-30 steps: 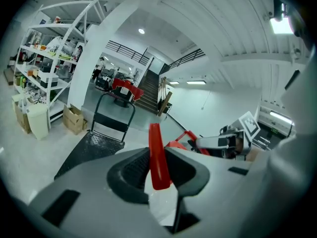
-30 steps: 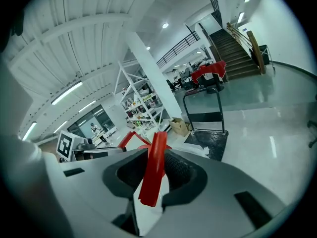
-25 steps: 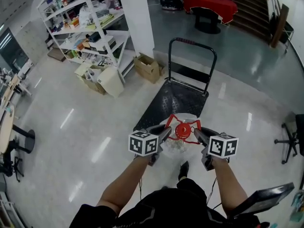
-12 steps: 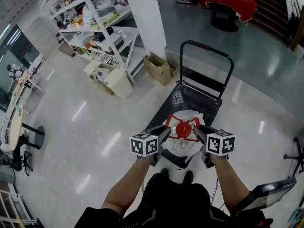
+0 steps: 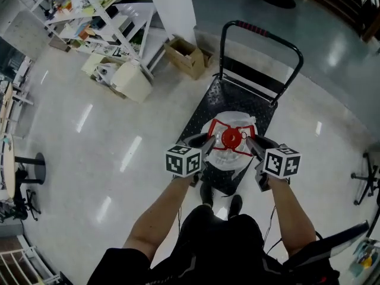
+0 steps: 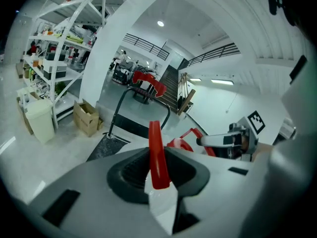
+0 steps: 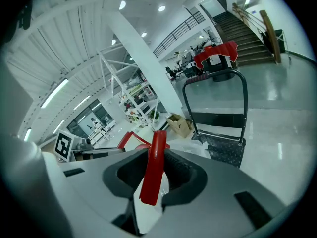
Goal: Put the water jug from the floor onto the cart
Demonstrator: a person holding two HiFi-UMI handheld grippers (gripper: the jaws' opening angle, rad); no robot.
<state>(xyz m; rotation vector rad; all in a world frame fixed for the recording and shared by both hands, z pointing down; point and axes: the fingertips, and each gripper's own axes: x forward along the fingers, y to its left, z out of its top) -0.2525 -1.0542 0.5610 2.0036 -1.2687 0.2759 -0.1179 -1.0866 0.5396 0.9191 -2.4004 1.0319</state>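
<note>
The water jug (image 5: 229, 152), clear with a red cap and red carrying straps, hangs over the near half of the black cart deck (image 5: 237, 100); whether it touches the deck I cannot tell. My left gripper (image 5: 203, 142) is shut on the red strap (image 6: 157, 155) at the jug's left side. On the jug's right, my right gripper (image 5: 252, 143) is shut on the opposite red strap (image 7: 152, 167). The cart's push handle (image 5: 261, 33) stands at the far end. Each gripper view shows the other gripper across the red cap.
A cardboard box (image 5: 186, 55) lies left of the cart by a white pillar (image 5: 172, 5). White shelving (image 5: 101, 10) and a pale bin (image 5: 132, 81) stand further left. My feet (image 5: 219, 203) are at the cart's near edge. An office chair base (image 5: 367, 183) is at right.
Both grippers have carried the jug forward, from the cart's near end to over its deck. The cart and its handle now sit closer beneath me.
</note>
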